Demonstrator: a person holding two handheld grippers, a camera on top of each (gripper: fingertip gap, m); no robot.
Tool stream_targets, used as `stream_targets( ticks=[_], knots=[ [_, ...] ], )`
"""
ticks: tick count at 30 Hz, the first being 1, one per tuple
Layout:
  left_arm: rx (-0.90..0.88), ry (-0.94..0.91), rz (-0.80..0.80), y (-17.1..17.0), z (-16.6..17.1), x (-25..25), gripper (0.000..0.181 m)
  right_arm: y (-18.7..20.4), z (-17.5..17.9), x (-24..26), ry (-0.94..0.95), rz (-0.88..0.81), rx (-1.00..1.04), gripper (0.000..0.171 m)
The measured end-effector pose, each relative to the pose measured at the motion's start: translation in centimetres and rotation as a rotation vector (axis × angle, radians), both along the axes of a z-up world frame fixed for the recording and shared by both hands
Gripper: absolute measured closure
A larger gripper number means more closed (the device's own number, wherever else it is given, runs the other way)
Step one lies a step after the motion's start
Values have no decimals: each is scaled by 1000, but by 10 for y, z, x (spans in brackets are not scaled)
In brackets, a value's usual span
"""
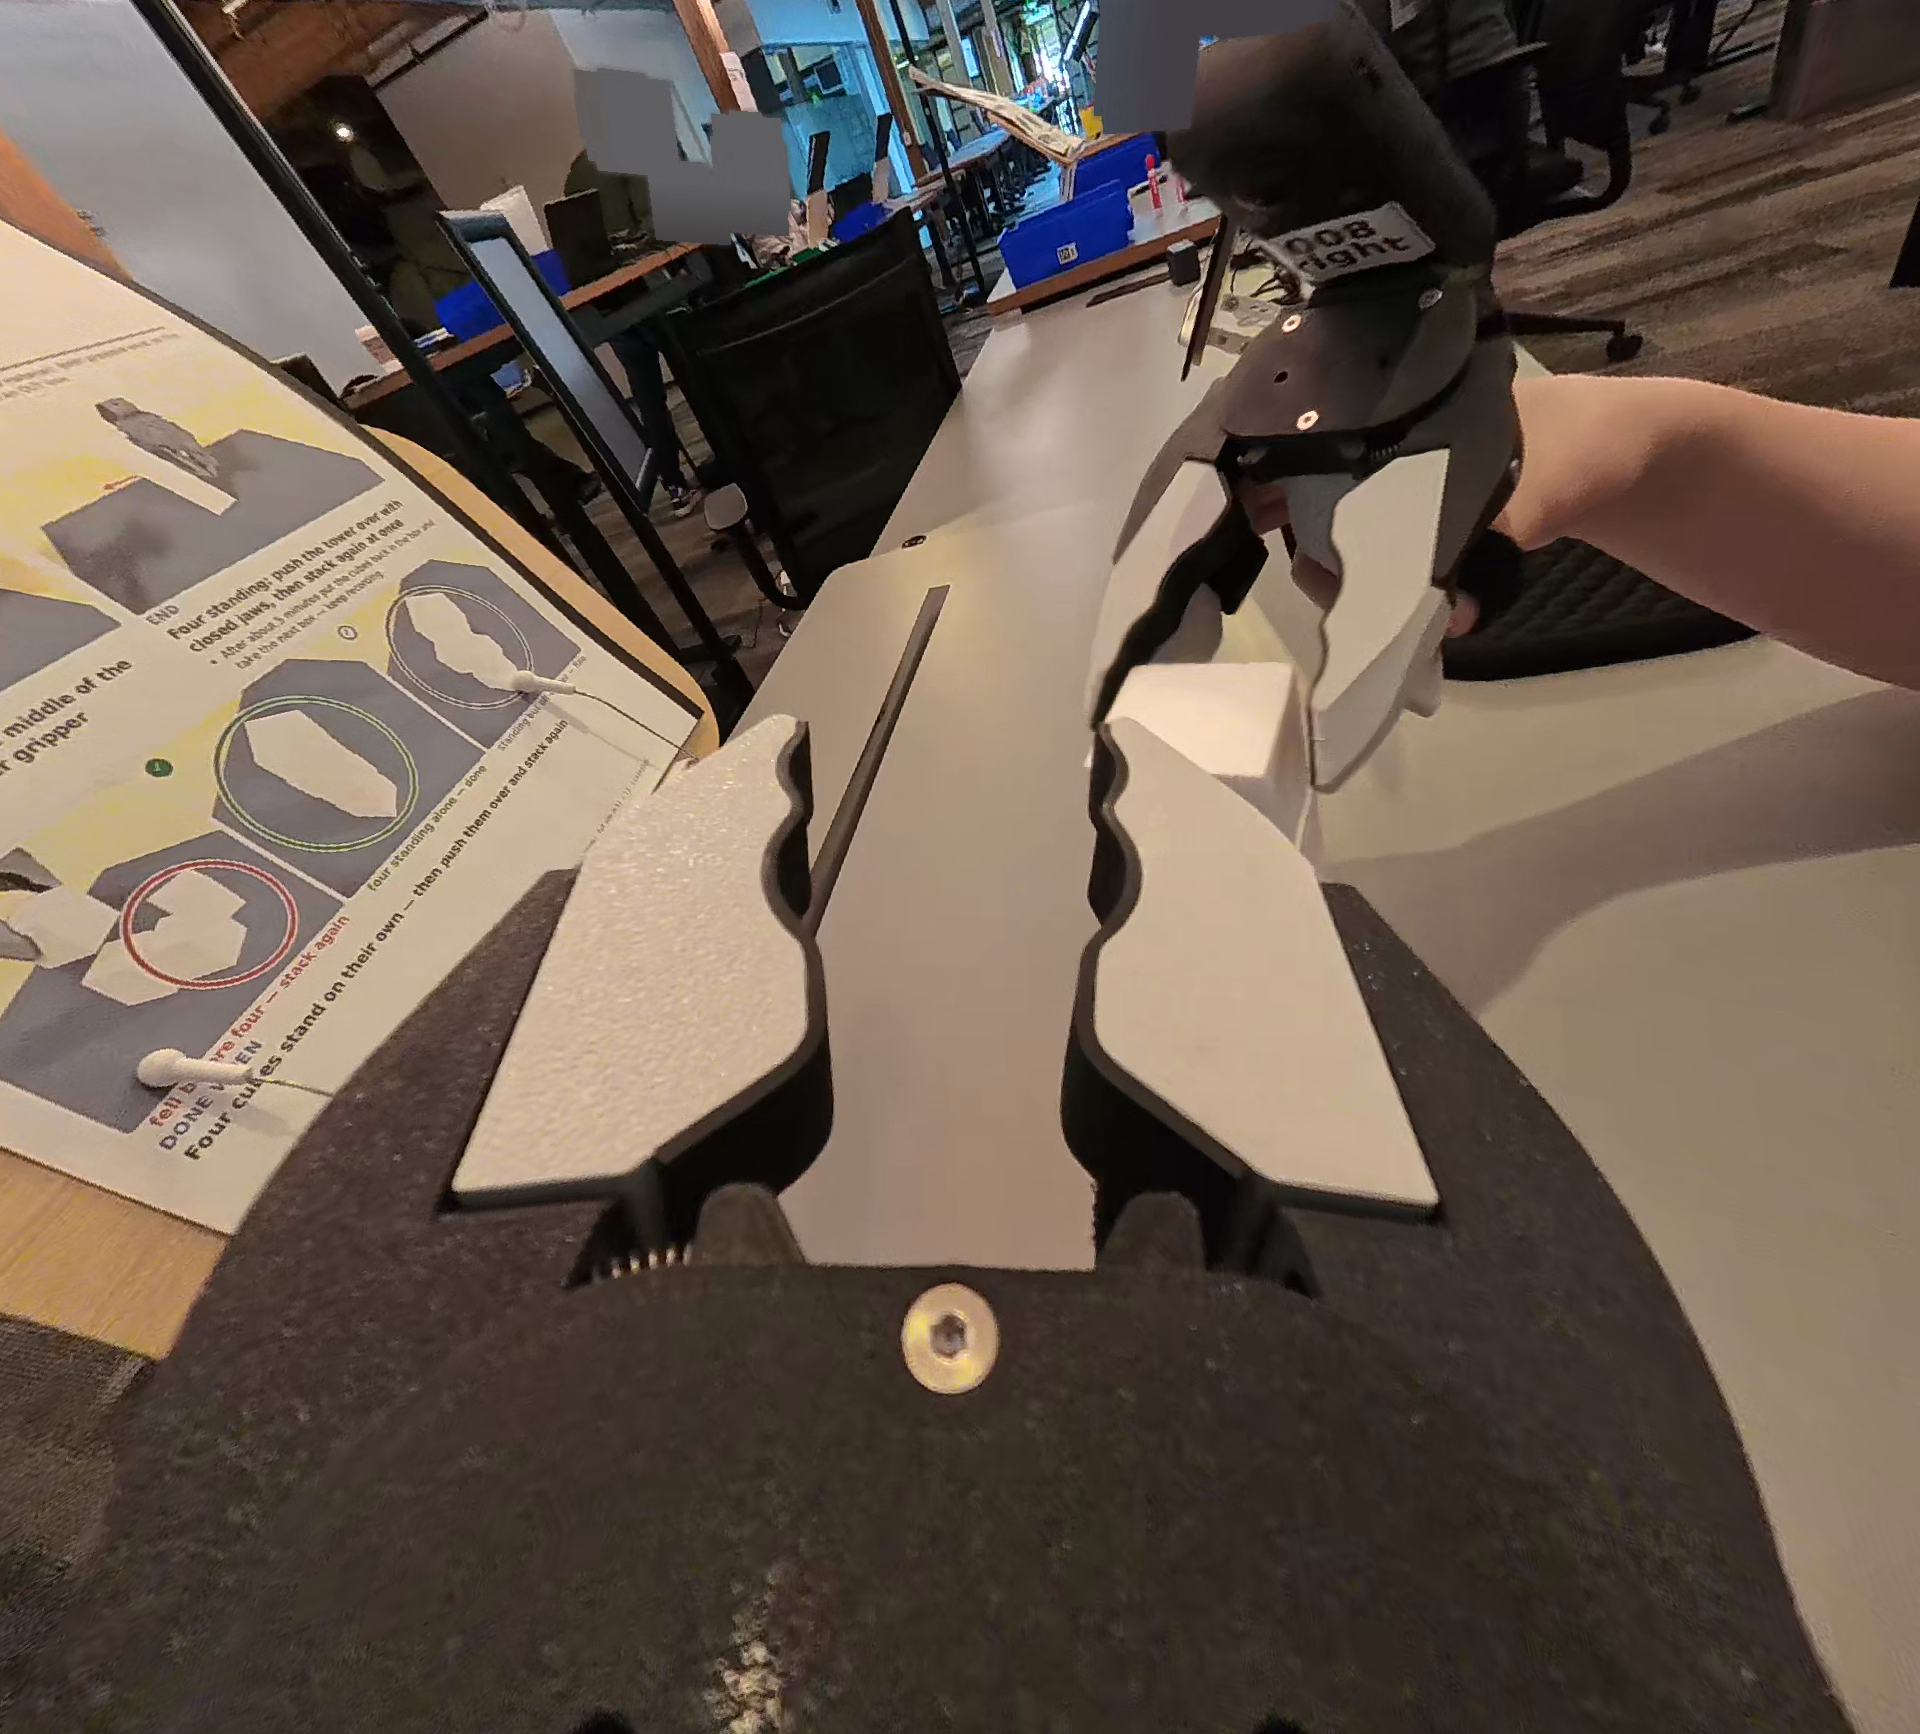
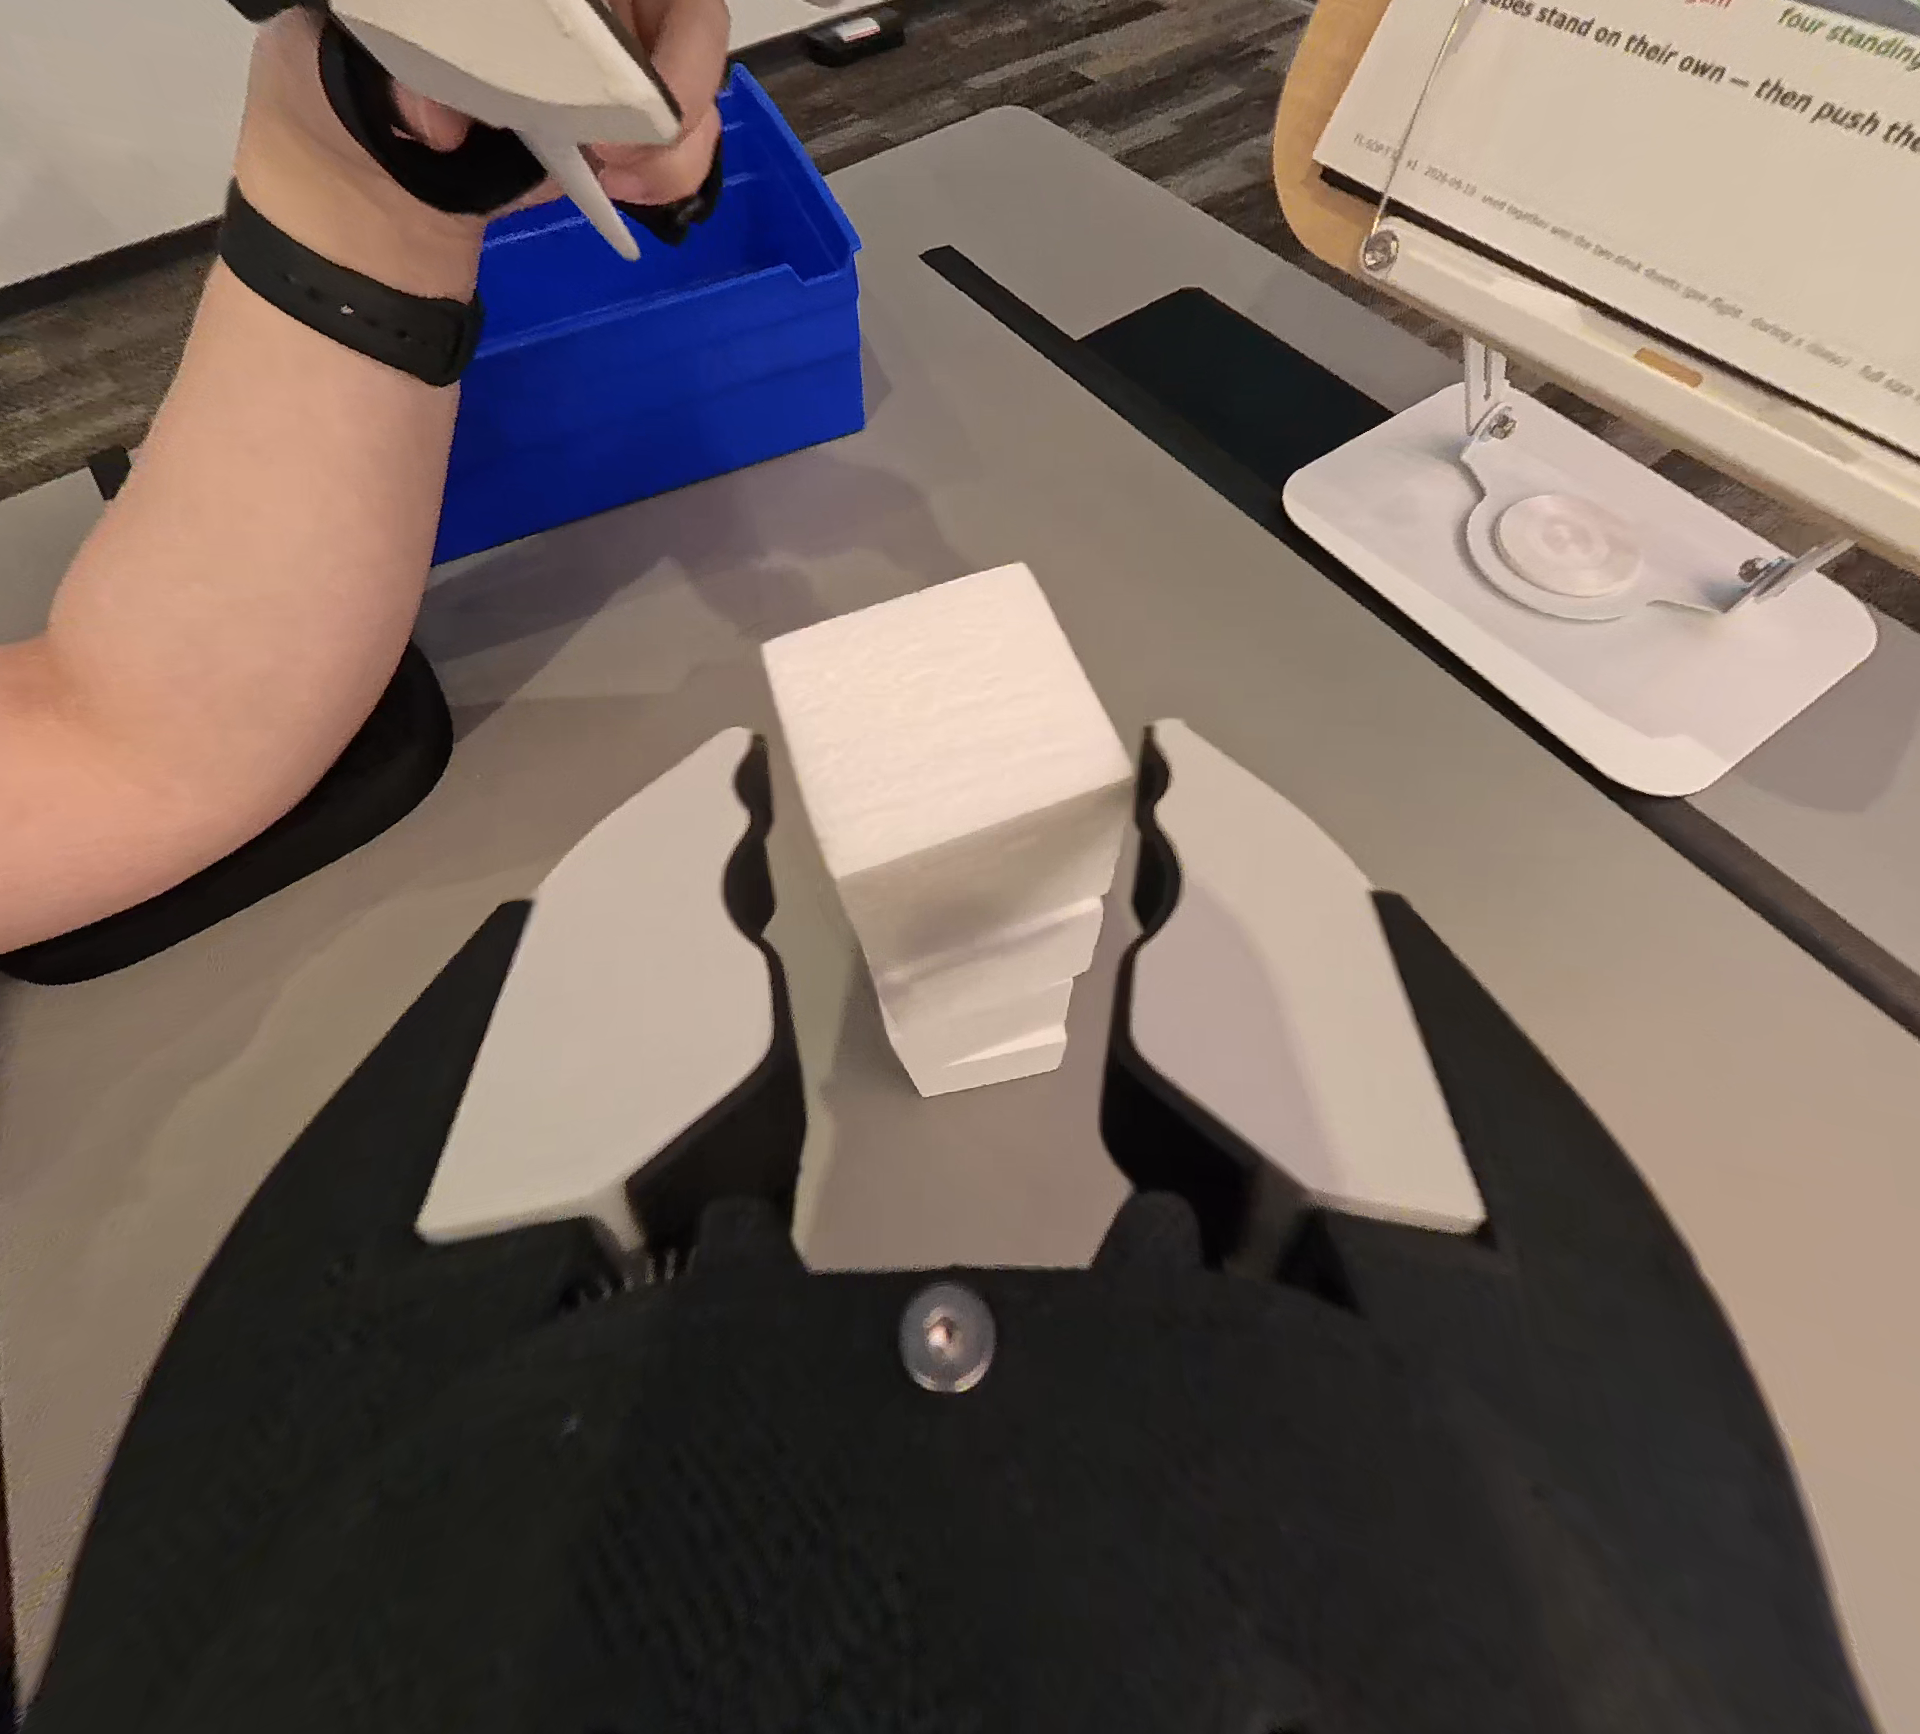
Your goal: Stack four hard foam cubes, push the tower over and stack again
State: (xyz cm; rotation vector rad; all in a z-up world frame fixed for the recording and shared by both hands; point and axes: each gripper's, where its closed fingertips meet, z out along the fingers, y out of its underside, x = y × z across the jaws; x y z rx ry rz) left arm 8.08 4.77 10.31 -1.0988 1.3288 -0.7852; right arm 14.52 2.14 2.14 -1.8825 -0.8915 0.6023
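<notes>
On the grey table point(image 2: 1299, 957), a tower of white foam cubes point(image 2: 951, 811) is seen standing upright, four blocks high as far as the stepped edges show, each slightly offset from the one below. Above it the right gripper point(image 2: 951, 749) is held, looking down, with its jaws spread to either side of the top cube point(image 2: 935, 697); a narrow gap is seen on each side, so the cube is not pinched. Up and to the left, the left gripper point(image 2: 623, 74) is held in a hand point(image 2: 436, 126) with a black wristband point(image 2: 343, 313), and its jaws are spread with nothing between them. Behind that hand a blue bin point(image 2: 665, 365) is placed on the table. At the right, a white stand point(image 2: 1579, 604) is set beside the tower, and an instruction sheet point(image 2: 1662, 126) is carried on its wooden board point(image 2: 1309, 126). From the left wrist view, the top cube is glimpsed beneath the right gripper.
</notes>
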Motion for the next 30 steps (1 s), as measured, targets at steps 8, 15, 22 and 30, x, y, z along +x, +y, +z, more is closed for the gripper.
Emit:
stream_targets(
  ticks=[8, 15, 22, 30],
  knots=[
    [-69, 437, -12, 4, -89, -4, 176, -27, 16, 42, 219, 132, 170, 88],
    [-212, 855, -136, -14, -182, 16, 181, 10, -32, 156, 174, -200, 332, 113],
    [-181, 846, -171, -45, -173, 71, 181, -8, -10, 202, 242, -297, 301, 112],
    [-122, 648, -48, -37, -161, 133, 181, -33, 5, 262, 278, -452, 369, 112]
  ],
)
